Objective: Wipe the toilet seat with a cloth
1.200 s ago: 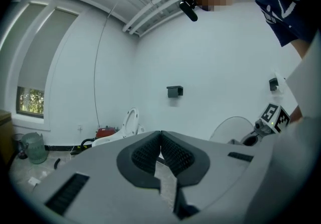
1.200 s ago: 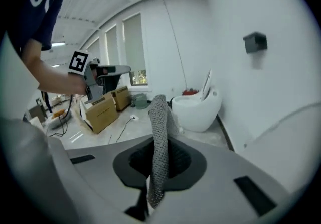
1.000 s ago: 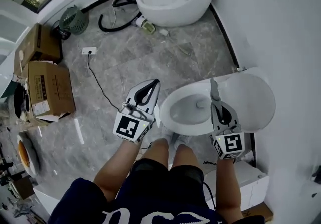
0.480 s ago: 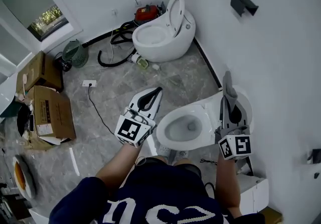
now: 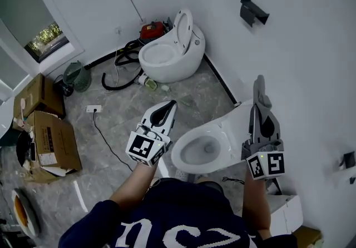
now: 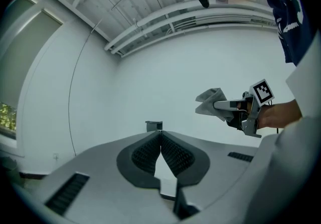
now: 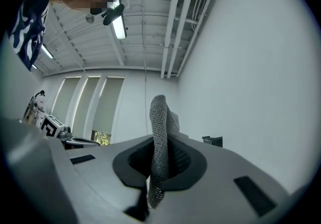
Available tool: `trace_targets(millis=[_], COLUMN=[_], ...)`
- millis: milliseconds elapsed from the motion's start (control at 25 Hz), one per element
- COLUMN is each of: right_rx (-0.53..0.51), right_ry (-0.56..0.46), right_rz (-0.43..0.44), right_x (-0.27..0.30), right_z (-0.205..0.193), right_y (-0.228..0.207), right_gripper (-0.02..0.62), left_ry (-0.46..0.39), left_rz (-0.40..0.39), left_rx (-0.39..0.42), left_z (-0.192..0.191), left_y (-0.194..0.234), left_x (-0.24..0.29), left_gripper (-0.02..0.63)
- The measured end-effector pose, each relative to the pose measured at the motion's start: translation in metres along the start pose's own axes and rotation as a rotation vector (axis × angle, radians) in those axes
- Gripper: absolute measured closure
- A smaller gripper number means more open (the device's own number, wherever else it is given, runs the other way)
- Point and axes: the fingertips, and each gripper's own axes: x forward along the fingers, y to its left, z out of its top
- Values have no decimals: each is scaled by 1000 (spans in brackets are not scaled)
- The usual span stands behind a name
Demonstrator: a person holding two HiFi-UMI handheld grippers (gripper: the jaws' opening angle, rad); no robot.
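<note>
In the head view the near white toilet (image 5: 192,158) stands below me, bowl open, its lid up toward the wall. My right gripper (image 5: 259,95) points up beside that lid, away from the seat, and is shut on a grey cloth (image 5: 259,85). The right gripper view shows the cloth (image 7: 159,140) pinched upright between the jaws. My left gripper (image 5: 169,105) hovers left of the bowl, shut with nothing in it. In the left gripper view its jaws (image 6: 160,133) meet, and the right gripper (image 6: 239,112) shows with the cloth (image 6: 210,102).
A second white toilet (image 5: 167,55) stands at the back with a red machine (image 5: 151,31) and black hose (image 5: 119,55). Cardboard boxes (image 5: 50,144) and a green fan (image 5: 74,76) lie left. A dark holder (image 5: 253,12) hangs on the wall. A power strip (image 5: 92,109) and cable cross the floor.
Both grippers rose as the head view tilted up toward the wall. The right gripper with the cloth lifted from over the toilet's rim to point up along the wall.
</note>
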Motion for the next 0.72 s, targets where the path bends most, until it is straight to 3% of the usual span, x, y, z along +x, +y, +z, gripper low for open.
trace_targets(millis=[240,720], right_rx=[86,53], right_ry=[-61,-34], right_rz=[-28,-34], right_x=[-8,-1], right_z=[7,-6], right_y=[3,12], right_gripper=[569,569], left_ry=[-28,-11], left_rz=[-13,-14], left_rx=[1,5], left_z=[11,-1], left_y=[4,25], left_x=[-3,2], left_gripper=[586,586])
